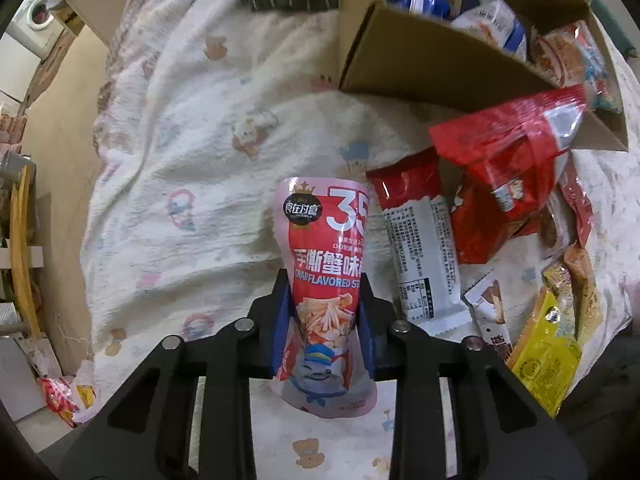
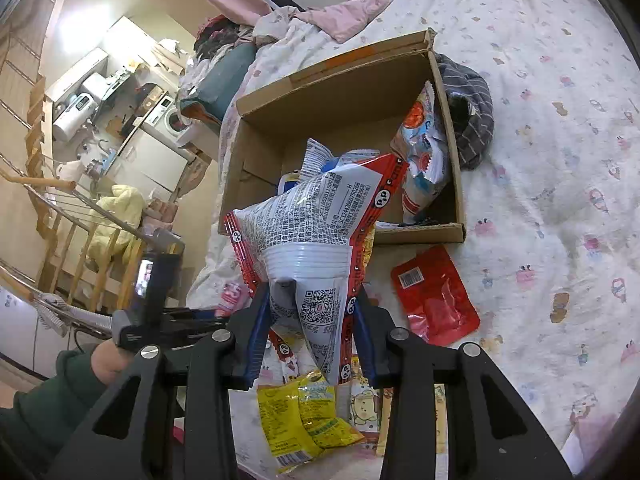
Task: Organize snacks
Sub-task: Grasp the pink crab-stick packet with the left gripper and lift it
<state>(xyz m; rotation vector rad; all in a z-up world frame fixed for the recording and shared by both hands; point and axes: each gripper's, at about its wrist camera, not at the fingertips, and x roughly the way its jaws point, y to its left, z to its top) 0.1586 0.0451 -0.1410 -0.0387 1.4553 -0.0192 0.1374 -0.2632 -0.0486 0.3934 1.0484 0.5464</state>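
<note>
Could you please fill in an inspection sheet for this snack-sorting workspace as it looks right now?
Surface: bed sheet with cartoon print, rumpled.
Job's things: cardboard box open, several packets inside; crab stick pouch; red-and-white snack bag; flat red pouch beside the box; yellow packet.
Clutter: striped grey garment against the box.
Grippers: left gripper shut on crab stick pouch; right gripper shut on red-and-white snack bag.
Cables: nothing seen.
Surroundings: washing machine, wooden railing.
</note>
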